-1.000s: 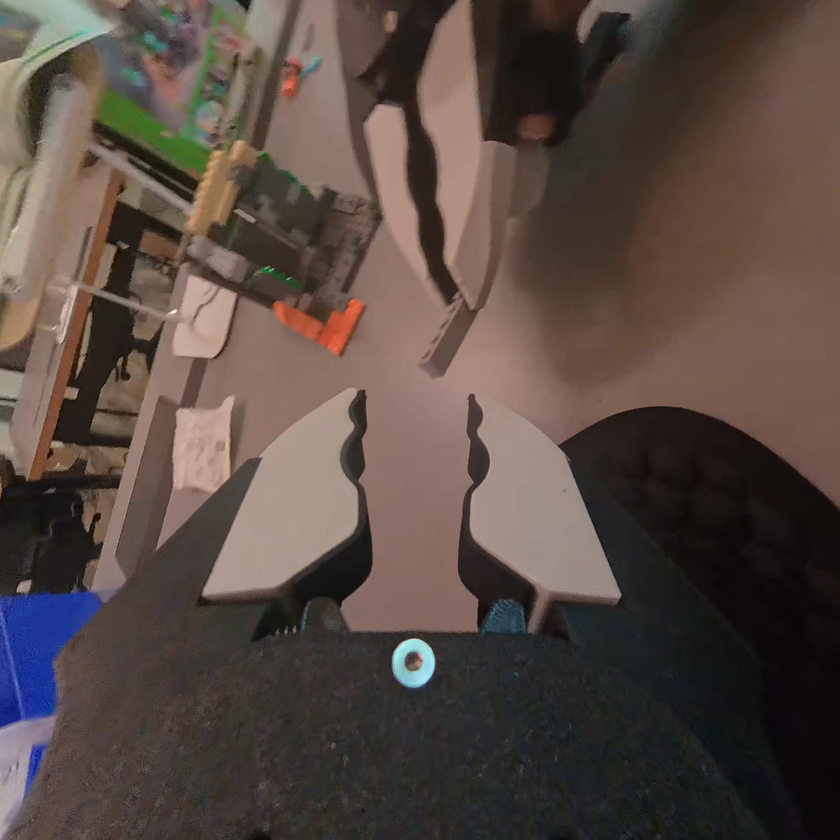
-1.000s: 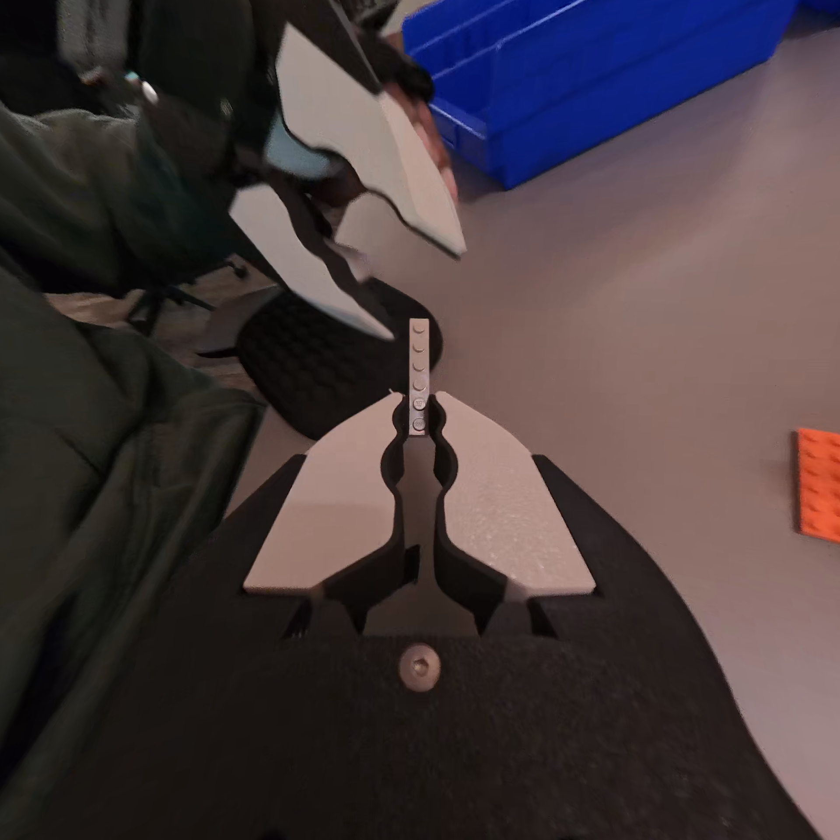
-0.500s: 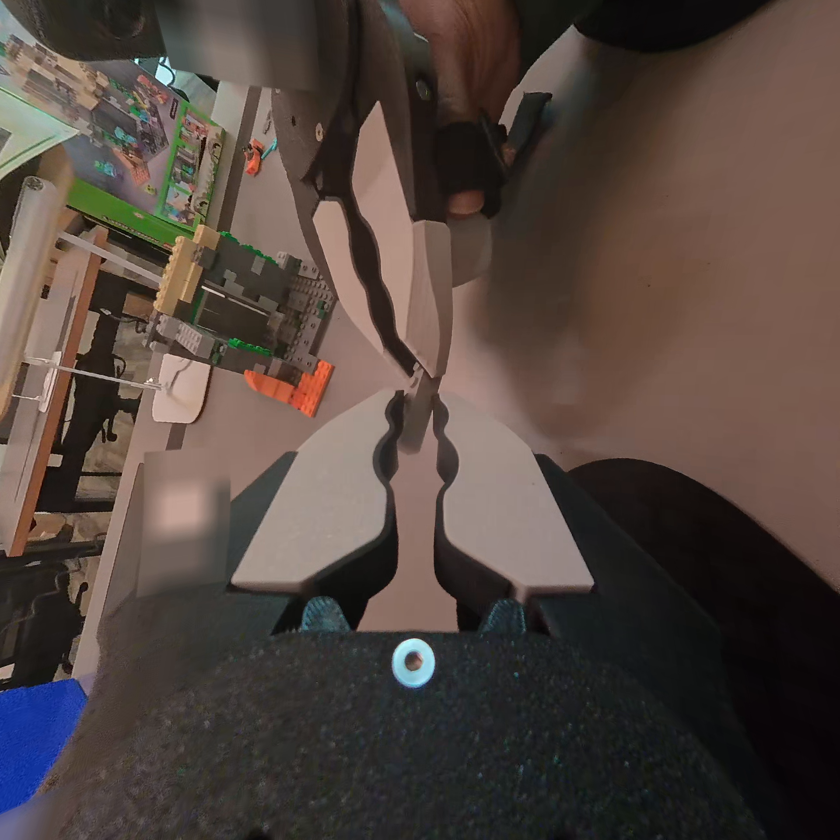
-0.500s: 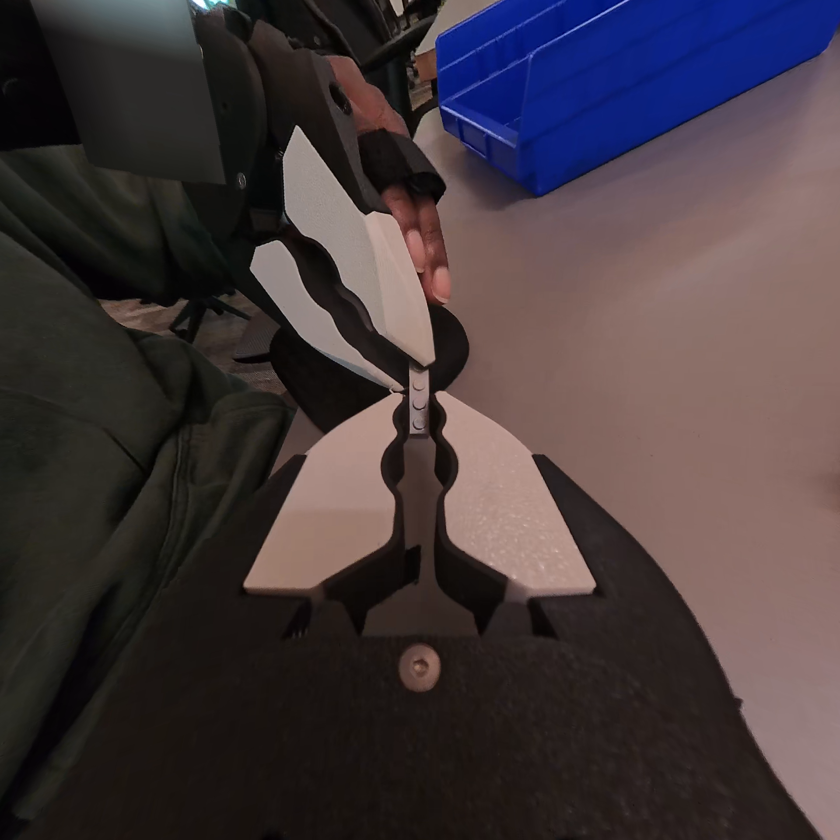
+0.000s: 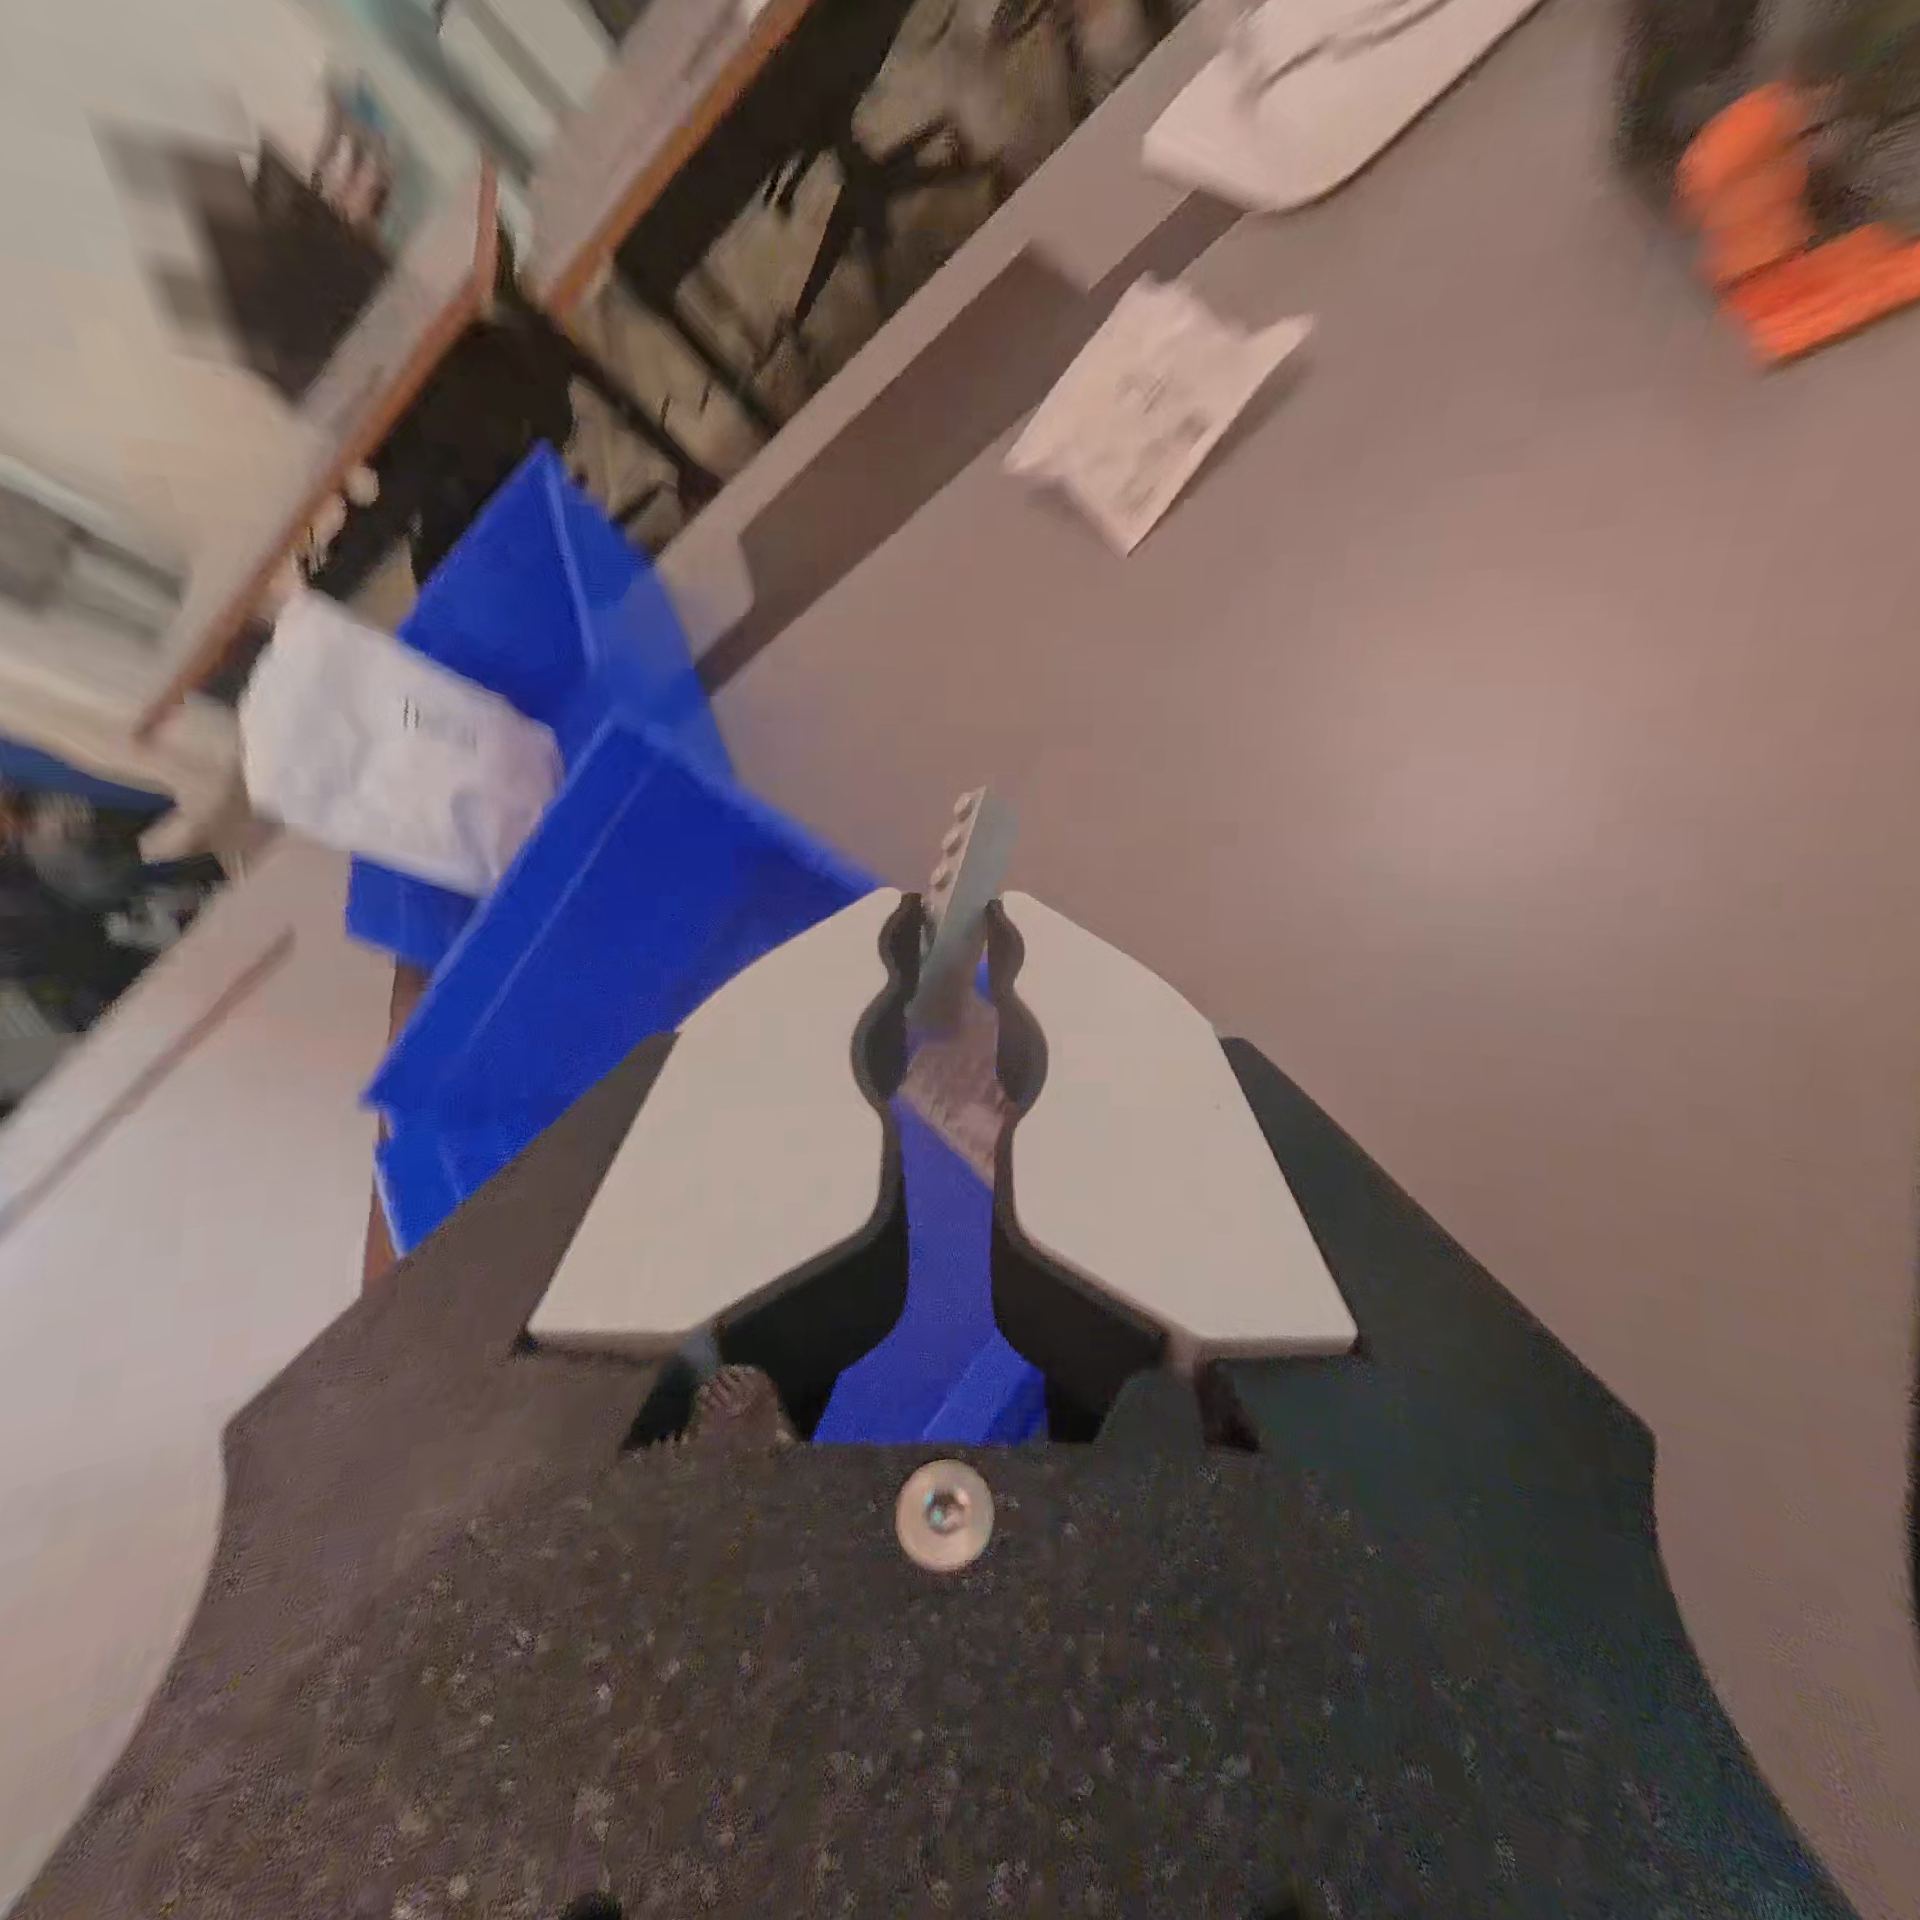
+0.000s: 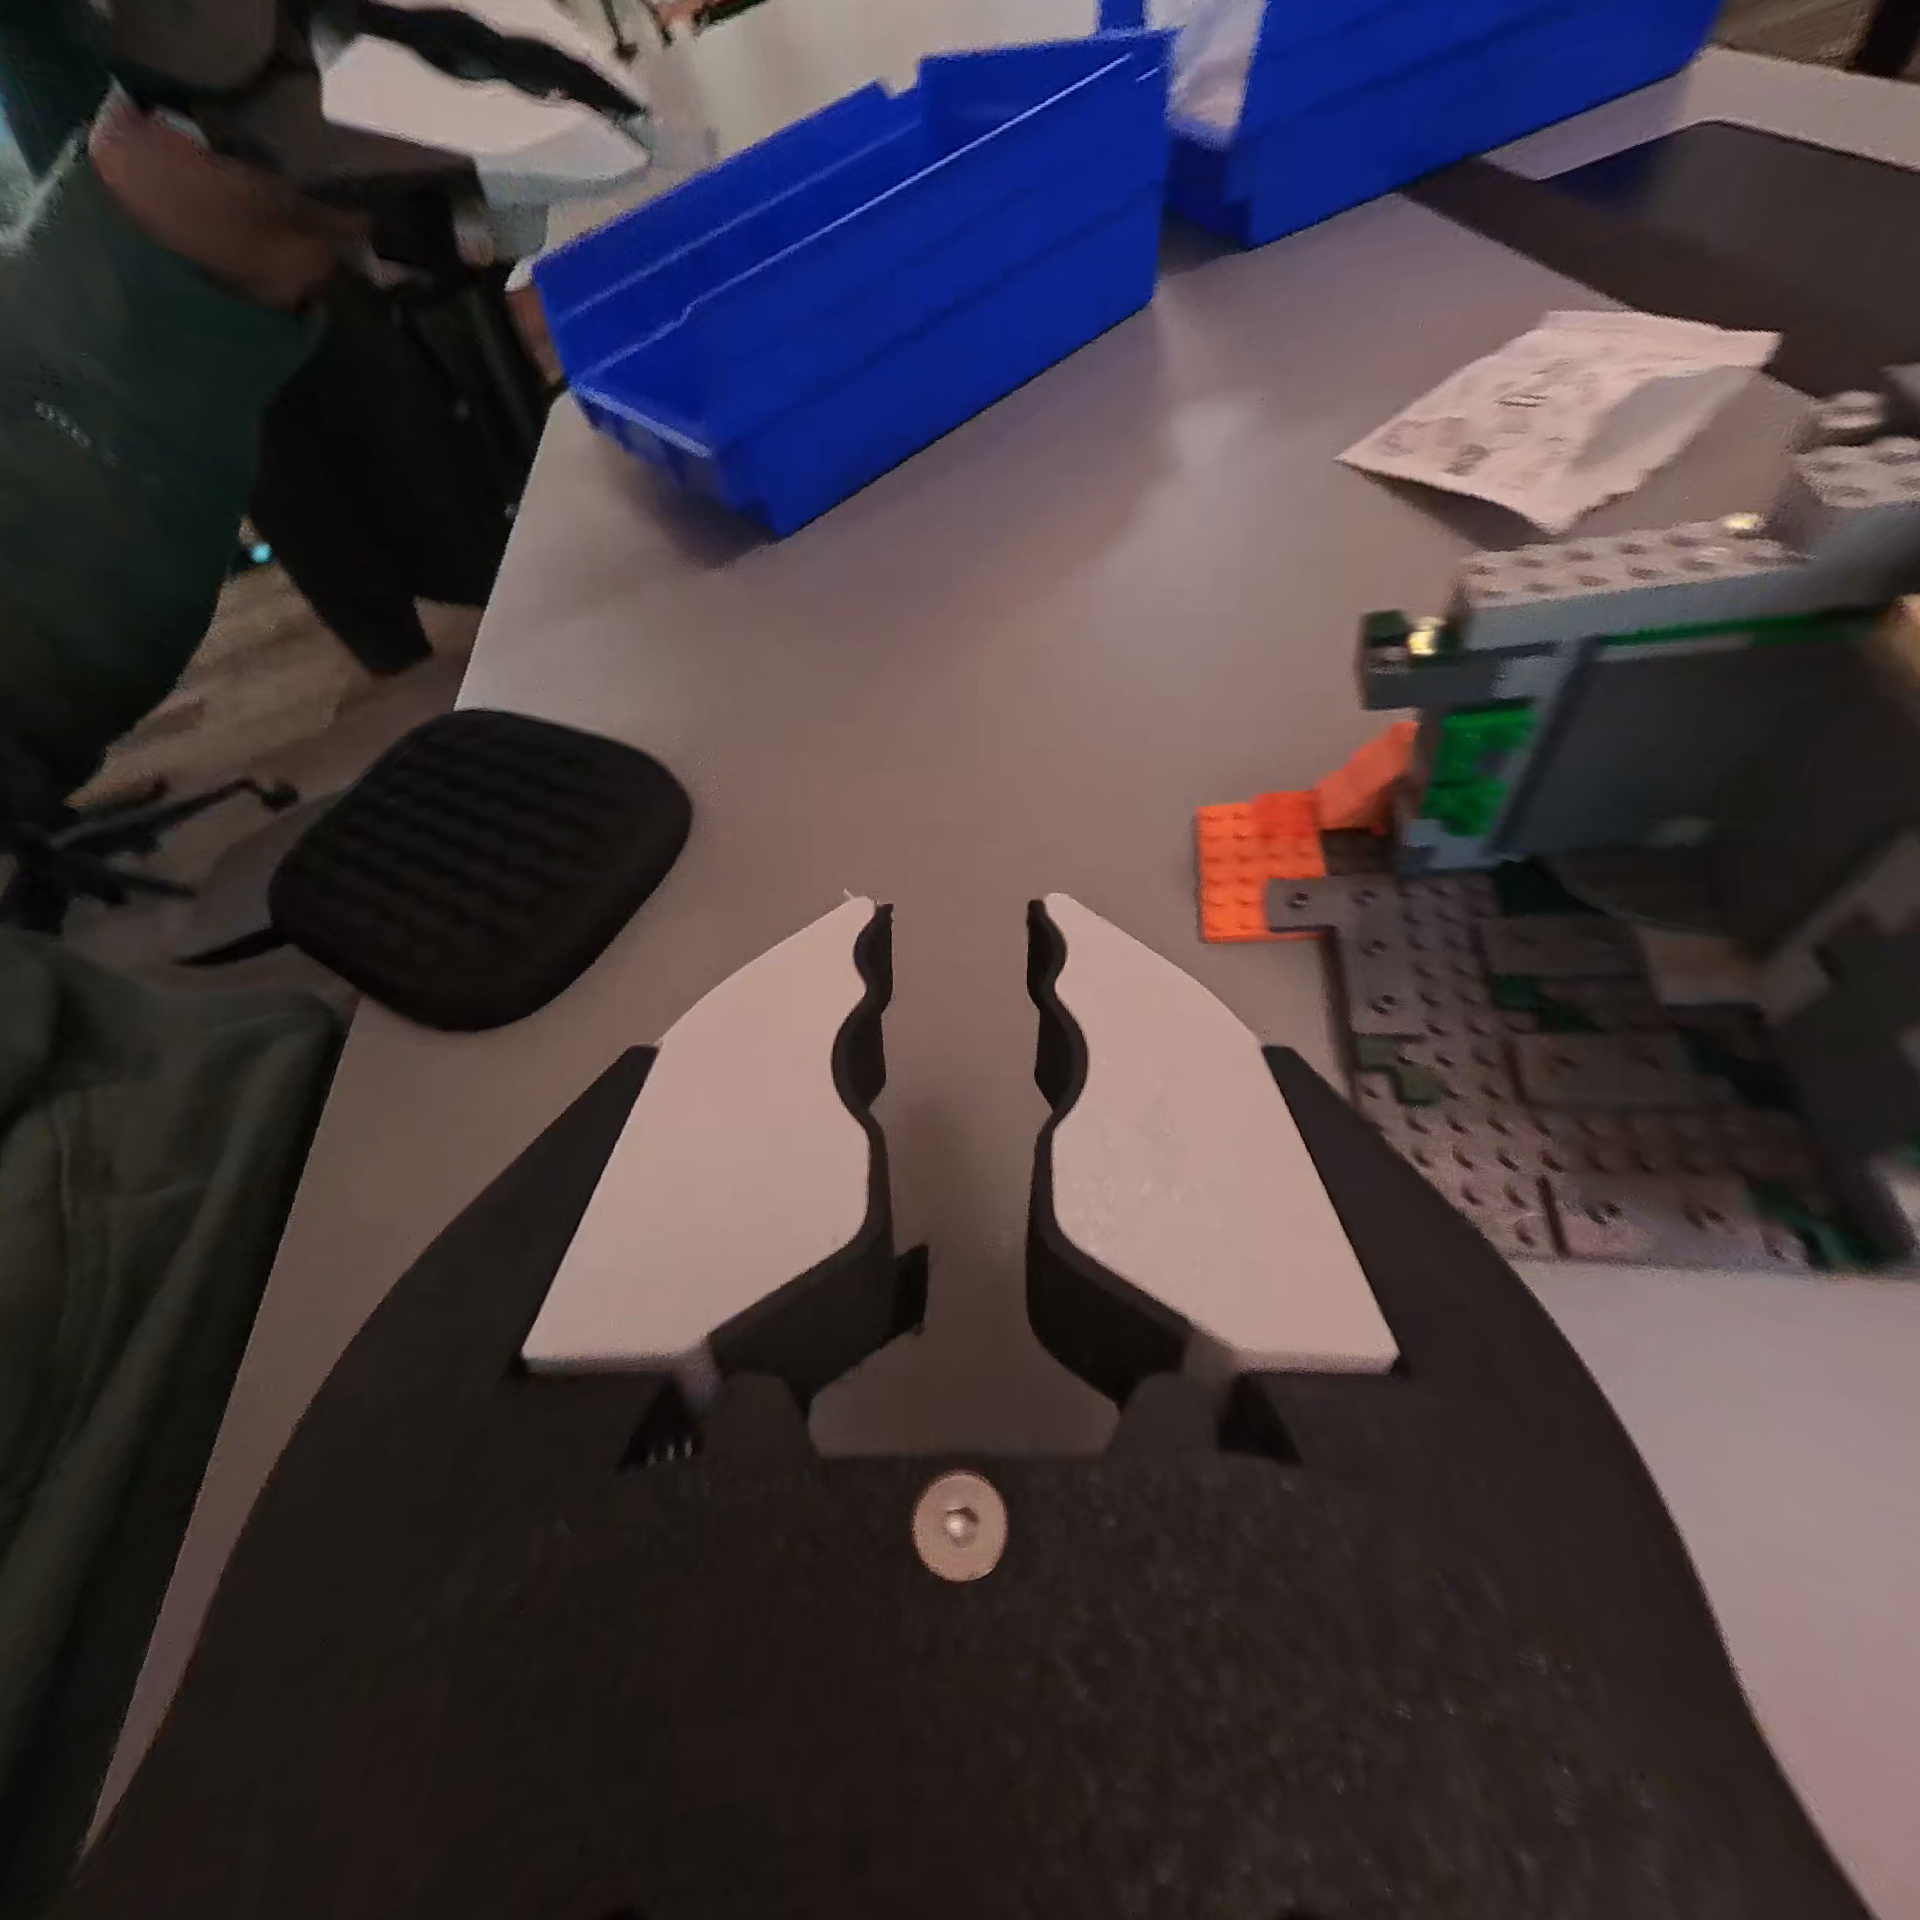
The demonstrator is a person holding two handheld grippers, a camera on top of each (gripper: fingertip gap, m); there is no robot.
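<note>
In the left wrist view my left gripper (image 5: 954,914) is shut on a thin grey studded plate (image 5: 966,883), which sticks out past the fingertips above the grey table (image 5: 1455,831), beside a blue bin (image 5: 623,935). In the right wrist view my right gripper (image 6: 958,920) is open with nothing between its fingers, above the bare table (image 6: 935,623). A brick model (image 6: 1621,790) of grey, green and orange parts stands to its right, with an orange plate (image 6: 1252,862) at its near corner.
Two blue bins (image 6: 862,270) stand at the table's far side. A white paper bag (image 6: 1558,416) lies behind the model. A black ribbed pad (image 6: 478,862) lies at the table's left edge. A white bag (image 5: 384,748) rests in the blue bin. The tips of one gripper are about 35 cm away from the tips of the other.
The grey plate passed from my right gripper to my left: the left closed on it, the right opened and drew away. Both views have swung round.
</note>
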